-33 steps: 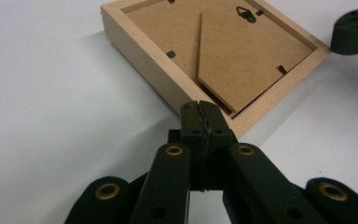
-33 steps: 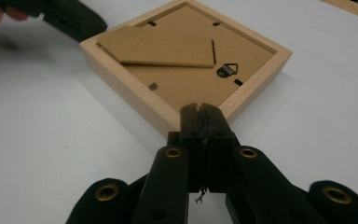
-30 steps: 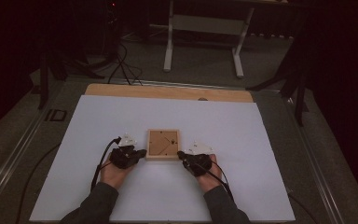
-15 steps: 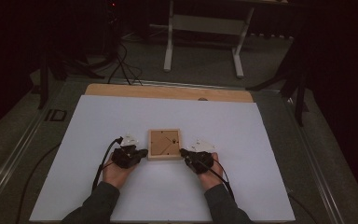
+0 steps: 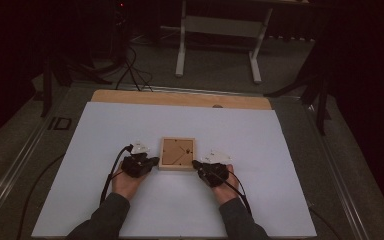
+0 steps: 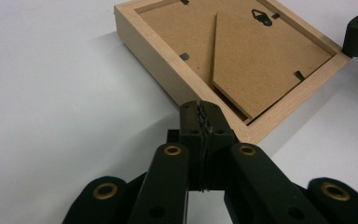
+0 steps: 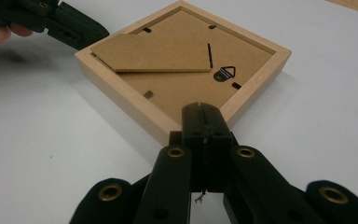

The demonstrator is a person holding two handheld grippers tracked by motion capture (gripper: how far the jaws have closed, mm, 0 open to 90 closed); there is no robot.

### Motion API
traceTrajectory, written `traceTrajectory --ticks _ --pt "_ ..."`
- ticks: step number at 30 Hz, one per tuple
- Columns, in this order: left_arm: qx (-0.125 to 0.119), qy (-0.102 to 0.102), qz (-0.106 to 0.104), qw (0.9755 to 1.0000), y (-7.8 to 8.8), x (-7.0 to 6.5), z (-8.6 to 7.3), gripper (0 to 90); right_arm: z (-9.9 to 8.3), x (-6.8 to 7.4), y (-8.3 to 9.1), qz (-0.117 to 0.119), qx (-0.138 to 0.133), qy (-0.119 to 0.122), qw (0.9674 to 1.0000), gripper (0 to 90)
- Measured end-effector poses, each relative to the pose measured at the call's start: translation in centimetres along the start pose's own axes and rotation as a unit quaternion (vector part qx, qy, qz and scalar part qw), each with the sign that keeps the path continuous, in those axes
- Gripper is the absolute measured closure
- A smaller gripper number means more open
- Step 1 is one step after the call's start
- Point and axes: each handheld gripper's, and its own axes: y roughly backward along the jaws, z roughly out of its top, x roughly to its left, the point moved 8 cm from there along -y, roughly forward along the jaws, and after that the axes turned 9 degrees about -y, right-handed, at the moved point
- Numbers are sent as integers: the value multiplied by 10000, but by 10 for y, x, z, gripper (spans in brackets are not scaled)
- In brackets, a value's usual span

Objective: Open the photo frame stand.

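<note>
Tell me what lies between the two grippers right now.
The wooden picture frame, back side up, lies between the left gripper and right gripper, per the high view.

We see a square picture frame (image 5: 178, 153) of pale wood lying face down and flat on the white table (image 5: 105, 130), about midway between its left and right edges, nearer its near edge; its brown backing board carries a folded stand and a black hanger.

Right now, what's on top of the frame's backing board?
On the wooden frame, the backing board carries a folded cardboard easel stand, a black hanger and small metal tabs. The frame's front faces the white table, so it's hidden.
</note>
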Motion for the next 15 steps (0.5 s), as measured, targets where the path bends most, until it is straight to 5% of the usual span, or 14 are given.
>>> traceTrajectory --ticks 12,15 --pt "-186 225 -129 9995 9 3 5 688 0 1 0 -26 -15 93 10000 896" --pt "-281 138 -72 9995 12 1 9 681 0 1 0 -18 -18 91 10000 896"
